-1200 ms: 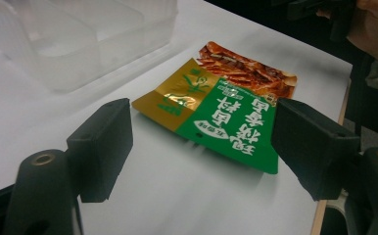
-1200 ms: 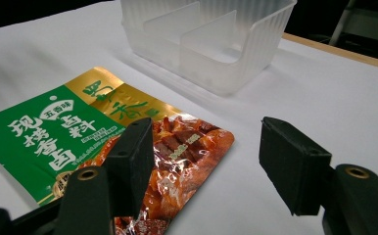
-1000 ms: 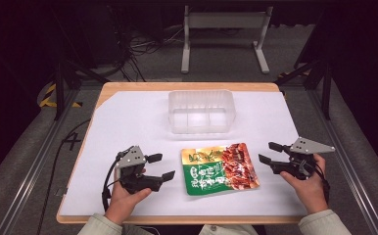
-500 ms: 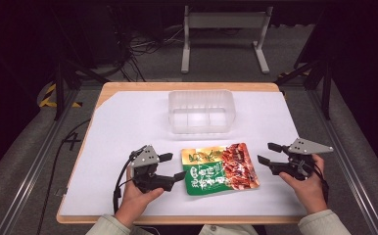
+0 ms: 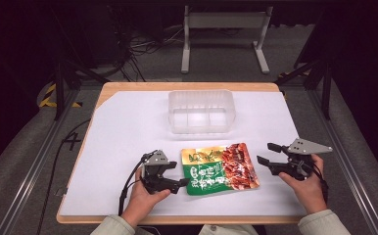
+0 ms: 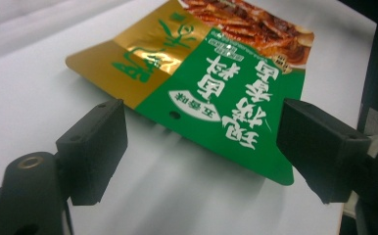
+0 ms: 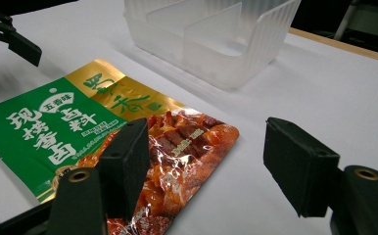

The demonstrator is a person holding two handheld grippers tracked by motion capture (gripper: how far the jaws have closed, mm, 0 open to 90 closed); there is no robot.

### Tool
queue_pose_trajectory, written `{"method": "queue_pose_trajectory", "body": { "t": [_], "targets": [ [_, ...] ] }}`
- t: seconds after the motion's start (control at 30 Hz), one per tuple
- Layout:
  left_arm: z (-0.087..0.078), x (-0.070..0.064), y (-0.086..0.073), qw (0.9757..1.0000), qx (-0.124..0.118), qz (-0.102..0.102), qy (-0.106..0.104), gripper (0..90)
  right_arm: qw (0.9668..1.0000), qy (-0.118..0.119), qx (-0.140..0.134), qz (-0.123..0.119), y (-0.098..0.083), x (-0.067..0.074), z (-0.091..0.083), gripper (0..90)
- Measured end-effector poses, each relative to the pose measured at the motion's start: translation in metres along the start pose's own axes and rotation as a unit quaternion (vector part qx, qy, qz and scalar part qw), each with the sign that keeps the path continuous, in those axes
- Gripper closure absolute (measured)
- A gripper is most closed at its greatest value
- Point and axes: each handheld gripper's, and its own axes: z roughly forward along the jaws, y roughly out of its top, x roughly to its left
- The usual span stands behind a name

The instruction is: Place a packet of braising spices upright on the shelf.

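Snack pouch [image 5: 220, 168] lies flat on the white table [image 5: 118, 127], just in front of the clear plastic tray [image 5: 201, 110] and between the two claws. It looks light and thin, a glossy foil-and-film packet that would probably flex and slip under a loose pinch, with soft contents that do not ask for much care. Its flat sealed edges seem the best hold, and the green edge nearest the left claw [image 5: 181, 183] lifts slightly off the table, which should let a jaw slide beneath it. That left claw is held low and nearly level, pointing at the pouch's green edge with its jaws apart and nothing between them; in the left gripper view the edge [image 6: 211, 142] sits just ahead of the gap. The right claw [image 5: 266, 153] rests off the pouch's red end, apart from it, jaws spread wide and empty, the hand steady on the table.
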Motion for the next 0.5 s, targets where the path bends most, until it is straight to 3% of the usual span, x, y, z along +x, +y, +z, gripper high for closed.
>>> {"method": "queue_pose_trajectory", "body": {
  "t": [0.2, 0.37, 0.5],
  "targets": [
    [0.007, 0.001, -0.004, 0.9997, 0.021, -0.008, 0.000, 20.1, 1.0000, 0.001, -0.001, 0.002, 0.000, -0.001, -0.001, 33.7],
    [0.013, 0.002, -0.005, 0.9983, 0.052, -0.020, -0.016, 19.9, 1.0000, -0.001, 0.001, 0.003, -0.001, -0.001, 0.000, 33.7],
    [0.015, 0.004, -0.004, 0.9971, 0.063, -0.026, -0.034, 19.4, 1.0000, -0.003, 0.001, 0.005, -0.002, -0.002, 0.000, 33.7]
  ]
}}
